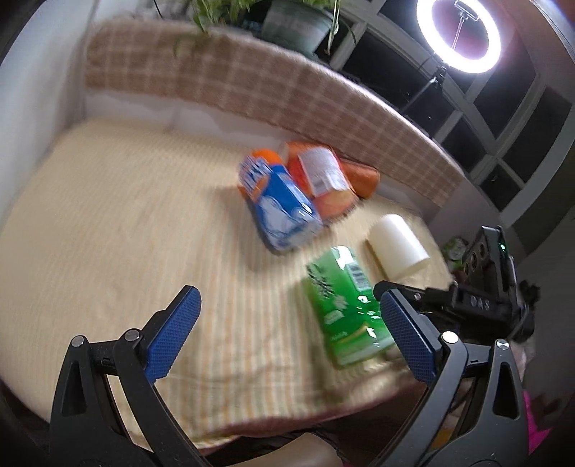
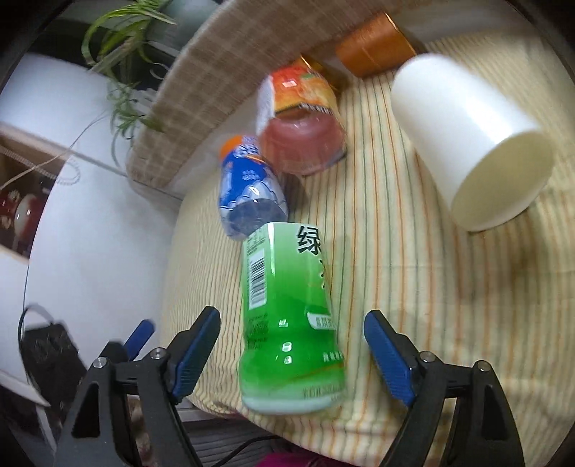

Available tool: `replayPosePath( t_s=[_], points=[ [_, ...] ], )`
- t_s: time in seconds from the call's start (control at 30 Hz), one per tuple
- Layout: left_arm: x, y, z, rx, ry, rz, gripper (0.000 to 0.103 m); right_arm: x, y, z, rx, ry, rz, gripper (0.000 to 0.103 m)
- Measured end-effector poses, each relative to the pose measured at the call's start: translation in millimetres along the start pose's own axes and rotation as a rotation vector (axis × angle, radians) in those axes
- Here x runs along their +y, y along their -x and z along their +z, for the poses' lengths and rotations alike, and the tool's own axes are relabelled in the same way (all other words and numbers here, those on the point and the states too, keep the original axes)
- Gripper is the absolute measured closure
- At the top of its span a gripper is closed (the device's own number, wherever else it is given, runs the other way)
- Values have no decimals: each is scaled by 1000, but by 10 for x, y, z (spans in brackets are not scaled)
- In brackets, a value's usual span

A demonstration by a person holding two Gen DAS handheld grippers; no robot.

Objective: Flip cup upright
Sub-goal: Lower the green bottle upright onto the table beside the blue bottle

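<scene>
A white cup [image 2: 470, 143] lies on its side on the striped cloth, at the upper right in the right wrist view; the left wrist view shows this white cup [image 1: 397, 249] at the right, beyond the green bottle. An orange cup [image 2: 377, 45] also lies on its side at the back. My right gripper [image 2: 293, 319] is open, its jaws on either side of the lying green bottle [image 2: 287, 316], well short of the white cup. My left gripper [image 1: 287, 301] is open over bare cloth, left of the green bottle [image 1: 341, 305].
A blue-labelled bottle [image 1: 276, 204] and an orange-labelled jar [image 1: 320, 179] lie behind the green bottle. A checked padded back [image 1: 251, 82] bounds the far side. The cloth's front edge [image 1: 287, 420] runs just ahead of both grippers. A ring light [image 1: 458, 34] stands at the back right.
</scene>
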State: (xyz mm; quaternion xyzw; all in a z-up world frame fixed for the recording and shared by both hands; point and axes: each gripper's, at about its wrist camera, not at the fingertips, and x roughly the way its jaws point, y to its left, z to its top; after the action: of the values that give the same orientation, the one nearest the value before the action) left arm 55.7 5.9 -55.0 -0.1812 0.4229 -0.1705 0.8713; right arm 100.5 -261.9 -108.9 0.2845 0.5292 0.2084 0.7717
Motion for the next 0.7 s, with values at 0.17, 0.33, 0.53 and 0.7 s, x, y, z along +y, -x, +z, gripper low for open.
replayPosePath(
  t_s=[0.17, 0.33, 0.53, 0.7],
  points=[
    [-35, -337, 62, 117, 89, -109, 1, 90, 359, -231, -162, 136, -153, 17],
    [-109, -664, 131, 195, 148, -150, 5, -17, 610, -425, -246, 149, -229, 17],
    [-154, -986, 148, 264, 205, -177, 17, -249, 809, -473, -296, 88, -256, 17],
    [-180, -1155, 134, 291, 229, -173, 19, -378, 857, -494, -298, 75, -258, 16]
  ],
)
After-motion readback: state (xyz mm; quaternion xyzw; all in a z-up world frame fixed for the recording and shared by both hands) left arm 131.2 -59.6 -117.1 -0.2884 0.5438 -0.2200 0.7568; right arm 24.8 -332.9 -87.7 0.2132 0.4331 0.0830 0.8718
